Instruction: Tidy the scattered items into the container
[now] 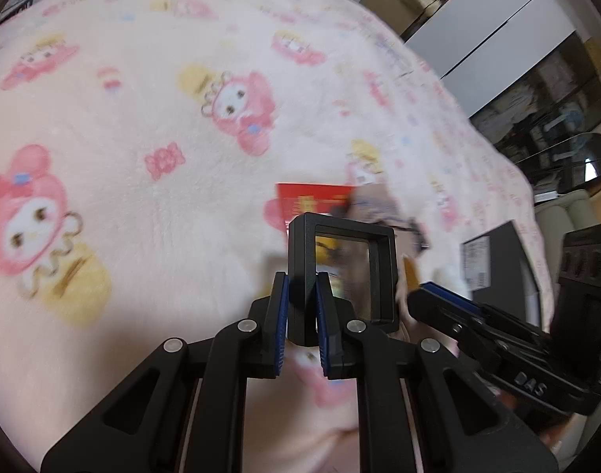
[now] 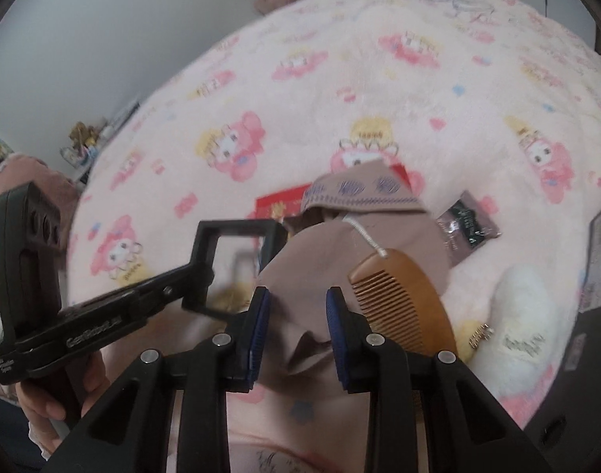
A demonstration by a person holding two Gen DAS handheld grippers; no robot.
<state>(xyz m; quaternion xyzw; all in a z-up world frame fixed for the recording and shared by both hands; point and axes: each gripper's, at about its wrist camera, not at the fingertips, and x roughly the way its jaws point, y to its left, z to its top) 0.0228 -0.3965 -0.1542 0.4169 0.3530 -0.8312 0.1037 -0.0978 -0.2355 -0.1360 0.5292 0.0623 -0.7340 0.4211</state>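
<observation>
My left gripper (image 1: 302,282) is shut on one wall of a black square frame (image 1: 340,222) with a clear pane, held up over the bedspread. In the right wrist view the left gripper (image 2: 174,285) carries the frame (image 2: 200,252) beside a beige patterned pouch (image 2: 363,193). My right gripper (image 2: 298,315) is shut on a raised fold of the pouch's cloth, which fills the gap between its blue pads. The right gripper (image 1: 422,293) shows low at the right of the left wrist view. A red envelope (image 2: 281,205) lies partly under the pouch. A wooden comb (image 2: 403,307) rests on the pouch.
All of it lies on a pink cartoon-print blanket (image 1: 143,98). A dark sachet (image 2: 468,224), a white fluffy item (image 2: 525,315) and a small gold clip (image 2: 481,333) lie to the right. A black box (image 1: 493,260) sits at the bed's edge. A person's hand (image 2: 44,406) grips the left handle.
</observation>
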